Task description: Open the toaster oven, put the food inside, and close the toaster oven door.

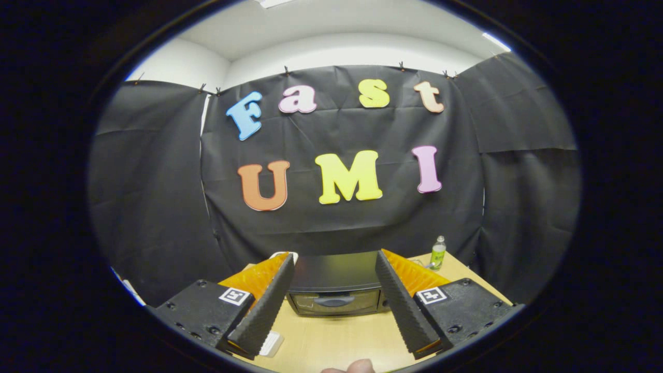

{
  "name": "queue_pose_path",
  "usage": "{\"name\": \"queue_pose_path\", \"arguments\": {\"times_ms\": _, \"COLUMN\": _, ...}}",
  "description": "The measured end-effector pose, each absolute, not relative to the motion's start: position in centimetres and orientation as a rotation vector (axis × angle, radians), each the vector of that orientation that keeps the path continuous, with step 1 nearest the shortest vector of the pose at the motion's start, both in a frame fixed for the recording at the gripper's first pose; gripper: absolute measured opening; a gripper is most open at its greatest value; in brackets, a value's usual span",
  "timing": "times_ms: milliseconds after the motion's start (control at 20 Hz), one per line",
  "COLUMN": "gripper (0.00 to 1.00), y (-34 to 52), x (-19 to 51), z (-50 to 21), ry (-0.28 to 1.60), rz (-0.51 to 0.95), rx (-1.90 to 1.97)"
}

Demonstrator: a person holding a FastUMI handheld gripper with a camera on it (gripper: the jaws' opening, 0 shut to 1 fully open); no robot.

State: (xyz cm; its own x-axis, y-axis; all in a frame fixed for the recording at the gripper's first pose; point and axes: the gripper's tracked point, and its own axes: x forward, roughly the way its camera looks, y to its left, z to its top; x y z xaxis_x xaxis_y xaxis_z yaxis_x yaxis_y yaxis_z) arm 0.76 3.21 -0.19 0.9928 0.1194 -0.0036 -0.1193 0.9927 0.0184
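Black toaster oven [335, 290] sits at the tabletop's [336, 342] far edge, door shut. We hold the gripper [334, 269] raised, fingers spread wide and empty, framing the oven. A bottle [438, 253] stands near the far right corner. A pale object [357, 367] lies at the near edge.

Gripper [335, 261] — 2 ridged fingers [401, 300], black screw-studded mounts, square tag [236, 296] on each.

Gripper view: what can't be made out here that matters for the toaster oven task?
- Food: a pale rounded bit is cut off; unidentifiable.
- Toaster oven: sides hidden behind the open gripper; interior unreadable through the door glass.
- Bottle: too small to identify contents.
- Flat white object: partly behind one finger.
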Motion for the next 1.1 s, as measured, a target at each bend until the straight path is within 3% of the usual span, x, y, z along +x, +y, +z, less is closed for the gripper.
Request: {"name": "queue_pose_path", "arguments": {"times_ms": 1100, "gripper": 1.0, "y": 6.3, "x": 1.6, "z": -1.1, "ry": 0.033, "rz": 0.195, "rx": 0.0}}
